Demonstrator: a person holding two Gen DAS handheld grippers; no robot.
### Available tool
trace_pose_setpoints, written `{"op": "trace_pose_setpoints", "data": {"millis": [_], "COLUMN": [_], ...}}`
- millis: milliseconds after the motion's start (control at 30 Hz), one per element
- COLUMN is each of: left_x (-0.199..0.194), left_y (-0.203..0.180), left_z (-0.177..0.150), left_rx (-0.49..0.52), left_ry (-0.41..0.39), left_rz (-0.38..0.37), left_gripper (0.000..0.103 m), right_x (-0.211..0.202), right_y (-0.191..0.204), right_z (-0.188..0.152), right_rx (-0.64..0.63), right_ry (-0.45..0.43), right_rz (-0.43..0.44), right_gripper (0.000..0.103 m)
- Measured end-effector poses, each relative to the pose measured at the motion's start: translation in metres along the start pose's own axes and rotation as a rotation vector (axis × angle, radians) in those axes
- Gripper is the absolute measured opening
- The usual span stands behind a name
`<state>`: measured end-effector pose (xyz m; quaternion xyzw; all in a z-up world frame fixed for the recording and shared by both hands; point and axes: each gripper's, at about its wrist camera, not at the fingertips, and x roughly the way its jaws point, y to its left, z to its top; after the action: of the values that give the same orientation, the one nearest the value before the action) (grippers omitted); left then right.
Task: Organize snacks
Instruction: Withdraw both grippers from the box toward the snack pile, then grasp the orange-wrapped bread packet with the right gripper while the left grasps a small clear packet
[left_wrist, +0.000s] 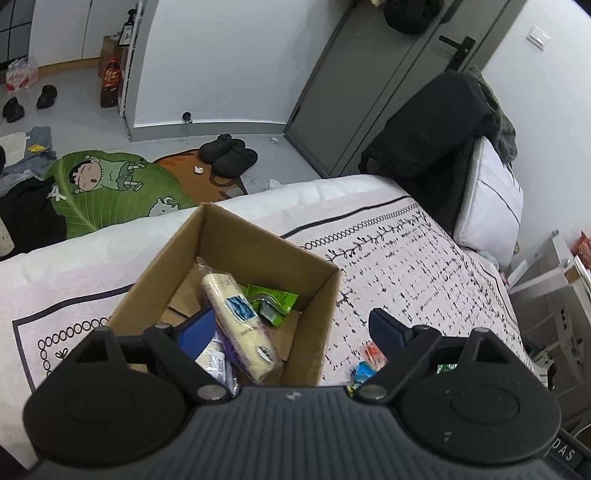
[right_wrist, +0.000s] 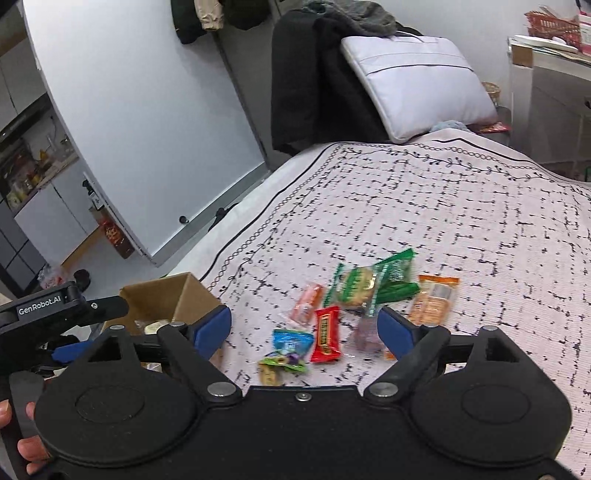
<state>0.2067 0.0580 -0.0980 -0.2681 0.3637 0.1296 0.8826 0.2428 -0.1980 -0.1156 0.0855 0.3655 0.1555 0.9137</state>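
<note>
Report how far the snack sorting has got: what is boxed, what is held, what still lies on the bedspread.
Done: the brown cardboard box holds a long pale wrapped roll, a green packet and more. In hand: nothing; the left gripper and right gripper are both open and empty. Left: the red bar, blue packet, green cracker packs and orange packs lie loose on the patterned bedspread.

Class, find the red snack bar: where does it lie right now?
In the right wrist view, the red bar lies on the bedspread, between the blue packet on its left and a clear wrapped snack on its right, outside the box.
</note>
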Motion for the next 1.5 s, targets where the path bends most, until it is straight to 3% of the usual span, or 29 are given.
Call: {"op": "trace_pose_setpoints", "data": {"millis": [767,933,1200,1500], "left_x": [0.014,0.026,0.047,0.079], "left_y": [-0.069,-0.086,-0.102,-0.094], "left_z": [-0.035,-0.047,-0.065,-0.086], "left_rx": [0.193,0.197,0.218,0.198], "left_ry": [0.006,0.050,0.098,0.175], "left_rz": [-0.080,-0.092,-0.079,-0.035], "left_gripper": [0.089,0.089,0.085,0.060], "right_x": [0.023,0.028,0.040,0.046], "right_y": [-0.062,-0.074,-0.097,-0.107], "right_z": [-0.019,-0.020,-0.018,-0.019], "right_rx": [0.151,0.198,0.269,0.310], "right_ry": [0.017,0.035,0.052,0.069], "right_rz": [0.042,0.056,0.033,0.046], "right_gripper": [0.087,0.077,0.073,0.071]}}
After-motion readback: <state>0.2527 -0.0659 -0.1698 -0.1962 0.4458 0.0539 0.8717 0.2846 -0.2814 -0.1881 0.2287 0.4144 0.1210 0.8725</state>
